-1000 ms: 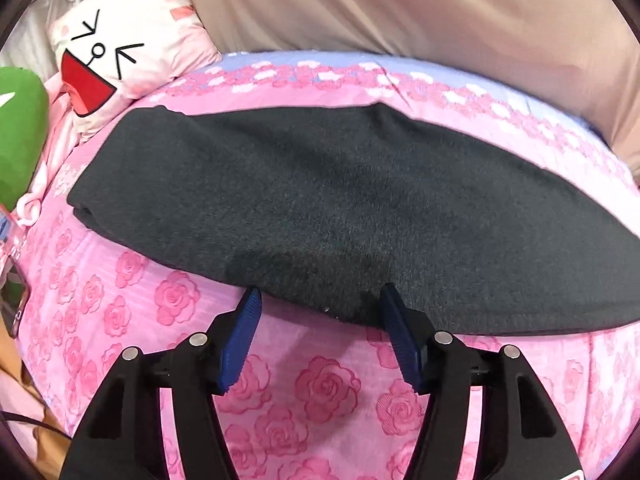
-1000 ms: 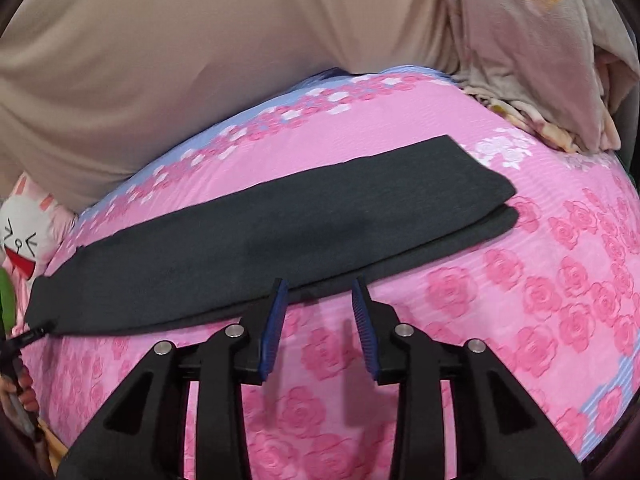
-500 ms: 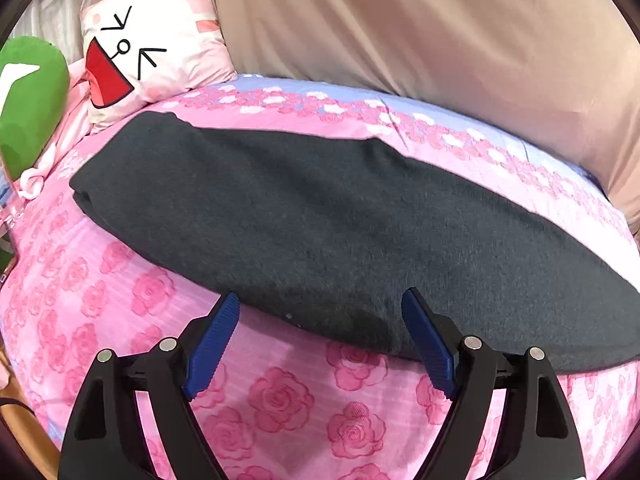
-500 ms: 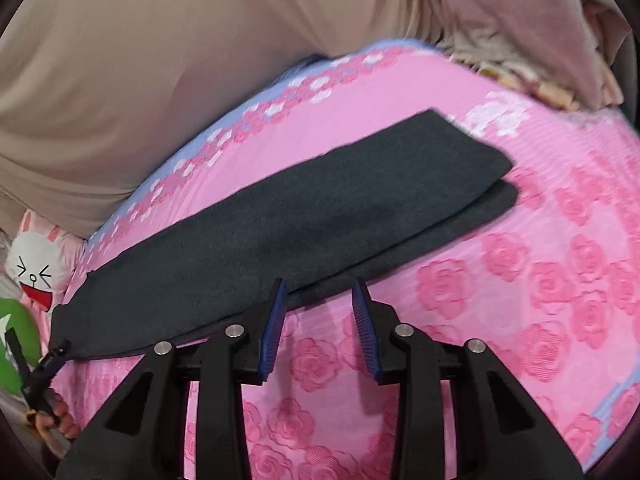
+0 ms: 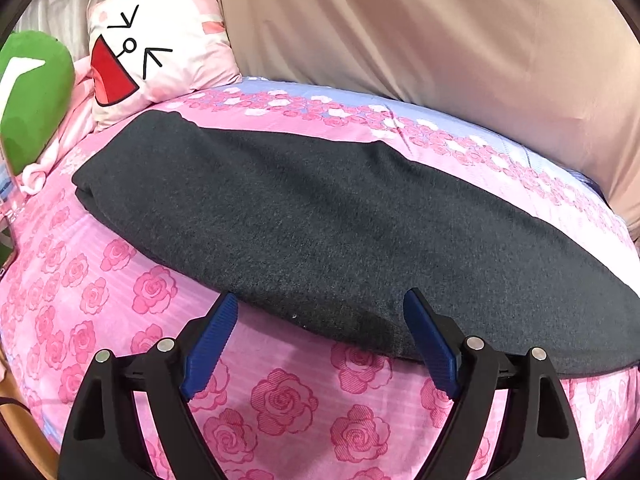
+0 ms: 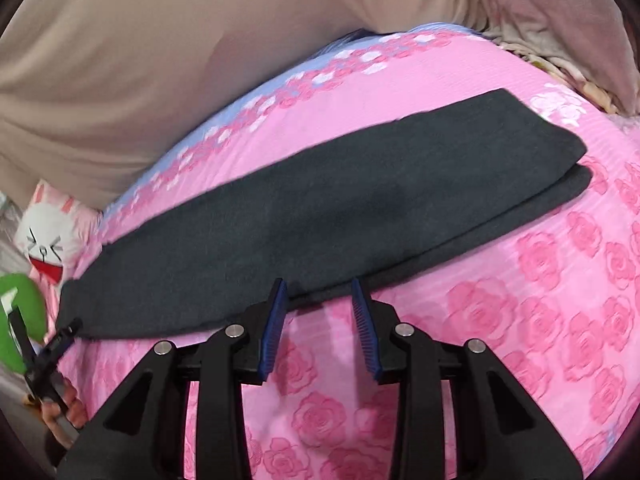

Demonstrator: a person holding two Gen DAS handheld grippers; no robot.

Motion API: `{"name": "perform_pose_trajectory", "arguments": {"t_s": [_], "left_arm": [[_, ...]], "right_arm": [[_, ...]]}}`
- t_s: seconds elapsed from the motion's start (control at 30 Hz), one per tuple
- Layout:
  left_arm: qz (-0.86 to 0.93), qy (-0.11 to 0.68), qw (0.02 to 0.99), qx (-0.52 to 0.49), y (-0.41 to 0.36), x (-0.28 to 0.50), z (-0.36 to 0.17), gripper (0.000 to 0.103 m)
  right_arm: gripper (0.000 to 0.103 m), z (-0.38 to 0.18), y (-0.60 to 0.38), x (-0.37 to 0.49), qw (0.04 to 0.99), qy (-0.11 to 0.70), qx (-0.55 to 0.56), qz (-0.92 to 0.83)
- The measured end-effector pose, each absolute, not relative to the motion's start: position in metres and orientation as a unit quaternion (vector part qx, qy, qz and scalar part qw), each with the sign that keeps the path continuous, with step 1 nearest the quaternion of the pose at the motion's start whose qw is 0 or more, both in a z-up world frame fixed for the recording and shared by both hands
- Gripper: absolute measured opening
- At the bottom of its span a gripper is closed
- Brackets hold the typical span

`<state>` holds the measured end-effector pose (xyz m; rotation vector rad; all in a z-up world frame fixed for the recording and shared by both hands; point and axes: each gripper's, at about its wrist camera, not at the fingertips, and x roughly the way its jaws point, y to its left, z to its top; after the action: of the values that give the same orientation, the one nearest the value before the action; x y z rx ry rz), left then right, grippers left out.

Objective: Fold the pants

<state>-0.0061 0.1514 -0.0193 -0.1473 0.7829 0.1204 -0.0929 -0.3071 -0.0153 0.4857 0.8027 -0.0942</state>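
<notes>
Pants [image 5: 340, 232] lie long across the bed [image 5: 120, 300], near edge just ahead of both empty claws, left claw [image 5: 320, 336] just opened wide, right claw [image 6: 320, 316] narrowly open

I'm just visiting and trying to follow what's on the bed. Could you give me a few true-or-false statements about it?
1. The dark grey pants lie stretched out on a pink rose-print bedsheet. True.
2. The left gripper clamps the pants. False: its jaws have just been opening and stand wide, gripping nothing.
3. A cartoon-face pillow sits past one end of the pants. True.
4. The right gripper holds a sock. False: it holds nothing.
</notes>
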Motion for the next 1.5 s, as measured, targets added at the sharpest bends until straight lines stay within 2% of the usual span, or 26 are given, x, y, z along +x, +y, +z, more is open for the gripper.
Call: {"name": "perform_pose_trajectory", "arguments": {"t_s": [0.2, 0.27, 0.3, 0.47, 0.63, 0.77, 0.8, 1.17, 1.2, 1.23, 1.3, 1.5], "left_arm": [[0.058, 0.384, 0.919, -0.069, 0.150, -0.005, -0.020, 0.082], [0.059, 0.385, 0.919, -0.069, 0.150, -0.004, -0.020, 0.082], [0.058, 0.385, 0.918, -0.069, 0.150, -0.004, -0.020, 0.082], [0.060, 0.391, 0.916, -0.068, 0.150, -0.003, -0.022, 0.082], [0.066, 0.397, 0.914, -0.052, 0.145, -0.001, -0.024, 0.082], [0.074, 0.399, 0.913, -0.040, 0.141, -0.001, -0.024, 0.082], [0.075, 0.398, 0.913, -0.039, 0.141, -0.001, -0.024, 0.082], [0.085, 0.400, 0.912, -0.028, 0.138, 0.000, -0.024, 0.082], [0.086, 0.400, 0.912, -0.029, 0.139, -0.001, -0.024, 0.082], [0.087, 0.400, 0.912, -0.028, 0.139, 0.000, -0.025, 0.082], [0.088, 0.401, 0.911, -0.026, 0.138, 0.000, -0.025, 0.082], [0.093, 0.398, 0.912, -0.019, 0.136, -0.001, -0.024, 0.083]], "right_arm": [[0.032, -0.021, -0.318, -0.081, 0.881, 0.375, 0.286, -0.042], [0.020, -0.020, -0.319, -0.081, 0.882, 0.372, 0.284, -0.048], [0.008, -0.017, -0.317, -0.084, 0.884, 0.368, 0.284, -0.043], [0.006, -0.017, -0.309, -0.095, 0.889, 0.382, 0.247, -0.059], [0.018, -0.007, -0.313, -0.100, 0.892, 0.367, 0.256, -0.069], [0.018, -0.013, -0.316, -0.087, 0.892, 0.385, 0.216, -0.098], [0.015, -0.016, -0.317, -0.086, 0.890, 0.389, 0.214, -0.101], [0.019, 0.005, -0.347, -0.121, 0.903, 0.334, 0.223, -0.150], [0.025, 0.004, -0.353, -0.124, 0.901, 0.335, 0.226, -0.156], [0.037, 0.004, -0.359, -0.127, 0.900, 0.334, 0.227, -0.162], [0.050, 0.003, -0.368, -0.132, 0.902, 0.329, 0.222, -0.171], [0.055, -0.005, -0.401, -0.137, 0.900, 0.321, 0.257, -0.145]]}}
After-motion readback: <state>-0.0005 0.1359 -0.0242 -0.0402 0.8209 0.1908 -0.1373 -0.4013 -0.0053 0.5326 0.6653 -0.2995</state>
